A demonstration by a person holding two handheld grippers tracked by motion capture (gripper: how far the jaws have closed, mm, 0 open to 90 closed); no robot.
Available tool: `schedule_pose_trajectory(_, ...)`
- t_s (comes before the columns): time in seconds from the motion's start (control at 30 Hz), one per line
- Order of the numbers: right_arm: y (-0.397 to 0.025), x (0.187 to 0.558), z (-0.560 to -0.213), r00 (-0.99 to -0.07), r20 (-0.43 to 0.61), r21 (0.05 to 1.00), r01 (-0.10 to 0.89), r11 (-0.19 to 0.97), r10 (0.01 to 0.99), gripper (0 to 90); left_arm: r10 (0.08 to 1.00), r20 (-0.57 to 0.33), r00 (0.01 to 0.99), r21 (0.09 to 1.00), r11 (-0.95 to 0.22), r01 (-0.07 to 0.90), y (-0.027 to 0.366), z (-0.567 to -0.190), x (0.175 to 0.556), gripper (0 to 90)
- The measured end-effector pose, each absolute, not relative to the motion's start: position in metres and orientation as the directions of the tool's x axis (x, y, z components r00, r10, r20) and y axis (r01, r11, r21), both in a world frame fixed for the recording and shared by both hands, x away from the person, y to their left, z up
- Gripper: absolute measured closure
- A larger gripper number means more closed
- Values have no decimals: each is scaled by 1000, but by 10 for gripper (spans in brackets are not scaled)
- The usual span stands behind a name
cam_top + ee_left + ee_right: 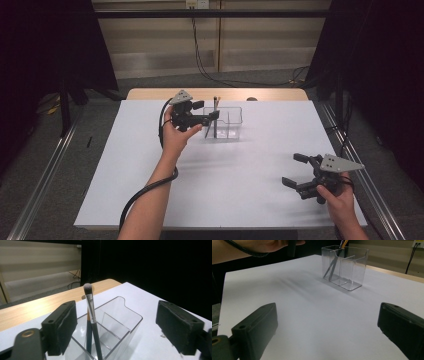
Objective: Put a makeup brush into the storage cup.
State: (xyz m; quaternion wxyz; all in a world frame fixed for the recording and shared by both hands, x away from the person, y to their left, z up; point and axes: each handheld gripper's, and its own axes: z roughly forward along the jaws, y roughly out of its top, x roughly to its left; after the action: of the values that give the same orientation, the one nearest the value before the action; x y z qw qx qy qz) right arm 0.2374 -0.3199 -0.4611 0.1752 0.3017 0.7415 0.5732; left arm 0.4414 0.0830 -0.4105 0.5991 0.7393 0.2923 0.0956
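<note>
High view: makeup brush [215, 117] stands tilted in left compartment of clear organizer [235, 129], far centre of white table [250, 200]; a second, orange-handled item is behind it. Left gripper view: brush [91, 315] w/ grey bristle tip up, leaning on front wall of organizer [125, 322], between the wide-apart jaws, touching neither. Left gripper [212, 116] hovers just beside organizer, holds nothing. Right gripper [294, 171] near right edge, well apart from organizer, jaws wide apart, empty.
</note>
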Motion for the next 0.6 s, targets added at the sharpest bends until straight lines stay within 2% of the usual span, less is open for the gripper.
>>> schedule_pose_trajectory(0.33, -319, 236, -461, -757, 87, 955, 247, 161, 648, 27, 536, -210, 818, 945, -102, 310, 93, -411, 434, 59)
schedule_pose_trajectory(0.6, -318, 236, -461, -756, 86, 955, 248, 161, 649, 27, 511, -210, 833, 951, -91, 296, 101, -414, 427, 26)
